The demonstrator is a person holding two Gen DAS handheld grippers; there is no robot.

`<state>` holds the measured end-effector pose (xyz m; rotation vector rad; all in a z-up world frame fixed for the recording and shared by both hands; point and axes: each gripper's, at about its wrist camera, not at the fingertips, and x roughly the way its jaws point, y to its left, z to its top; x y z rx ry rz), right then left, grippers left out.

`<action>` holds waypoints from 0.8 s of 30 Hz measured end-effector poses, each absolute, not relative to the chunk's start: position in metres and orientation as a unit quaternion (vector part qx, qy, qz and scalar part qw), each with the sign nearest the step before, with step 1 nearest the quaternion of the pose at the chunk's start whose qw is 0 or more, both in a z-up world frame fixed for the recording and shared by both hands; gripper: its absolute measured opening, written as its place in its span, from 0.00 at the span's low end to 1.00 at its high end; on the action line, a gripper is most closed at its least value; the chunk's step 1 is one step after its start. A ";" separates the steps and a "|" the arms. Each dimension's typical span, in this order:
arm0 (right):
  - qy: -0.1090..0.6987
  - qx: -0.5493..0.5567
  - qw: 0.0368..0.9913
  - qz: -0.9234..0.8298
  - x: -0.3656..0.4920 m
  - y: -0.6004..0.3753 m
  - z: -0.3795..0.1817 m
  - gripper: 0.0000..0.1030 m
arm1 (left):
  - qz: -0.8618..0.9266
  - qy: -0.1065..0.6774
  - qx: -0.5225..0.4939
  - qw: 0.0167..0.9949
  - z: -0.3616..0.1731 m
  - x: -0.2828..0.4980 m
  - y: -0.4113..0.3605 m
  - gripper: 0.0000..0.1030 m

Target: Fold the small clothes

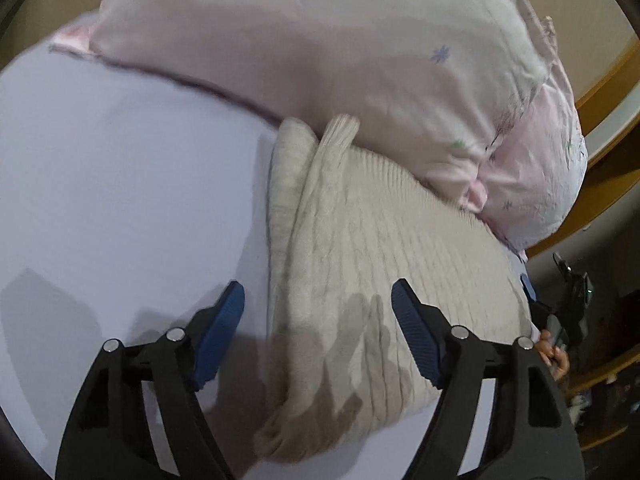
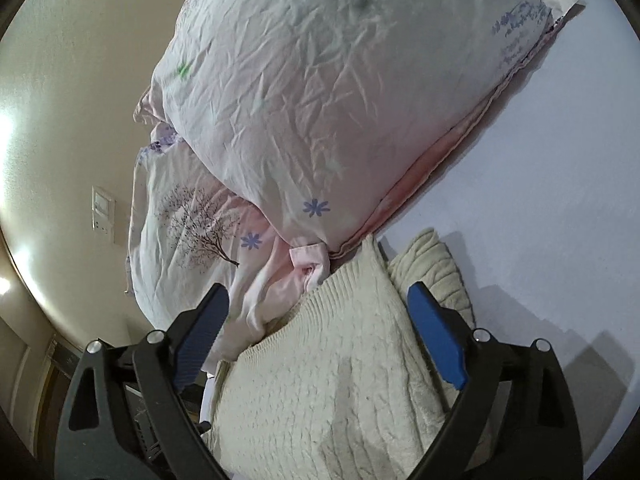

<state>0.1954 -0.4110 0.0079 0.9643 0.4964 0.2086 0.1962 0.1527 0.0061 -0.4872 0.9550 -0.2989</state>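
Black linkage arms with blue pads are seen nearest the lens in both views. The left claw (image 1: 318, 308) is held released, its jaws spread wide above the near end of a cream knit sweater (image 1: 372, 280), with nothing gripped between them; one blue pad hangs over the bare sheet and the other over the knit. The right claw (image 2: 318, 312) is likewise held released, its jaws standing apart over the same cream knit sweater (image 2: 340, 380), and no fabric is pinched. The sweater is laid folded on a pale lilac bed sheet (image 1: 120, 180), with a ribbed cuff or hem pointing away from the claws and a second folded layer showing along one side. Its far end is tucked against, and partly under, a bulky pink-white duvet (image 1: 320, 40) printed with small blue flowers, which is piled behind it. In the right wrist view the duvet (image 2: 320, 100) is shown heaped high, with a tree print on a lower fold, and the bed sheet (image 2: 540, 180) is seen beside it. A cream wall (image 2: 72, 120) with a switch plate (image 2: 103, 214) is visible beyond.
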 end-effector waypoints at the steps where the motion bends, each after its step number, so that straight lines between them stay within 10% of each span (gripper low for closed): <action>1: 0.235 0.459 0.851 0.100 0.196 -0.410 0.008 0.88 | -0.154 0.461 -0.245 0.839 0.003 0.198 0.150 0.60; 4: 0.235 0.463 0.848 0.107 0.188 -0.416 0.004 0.89 | -0.162 0.464 -0.302 0.817 -0.007 0.202 0.146 0.27; 7: 0.239 0.465 0.844 0.120 0.186 -0.415 0.002 0.89 | -0.167 0.462 -0.395 0.776 -0.021 0.203 0.154 0.19; 17: 0.194 0.458 0.859 0.122 0.171 -0.431 0.020 0.89 | -0.347 0.364 -0.339 0.795 0.103 0.221 -0.003 0.16; 24: 0.193 0.421 0.885 0.047 0.156 -0.459 0.027 0.89 | -0.434 0.489 -0.236 0.719 0.049 0.253 -0.198 0.18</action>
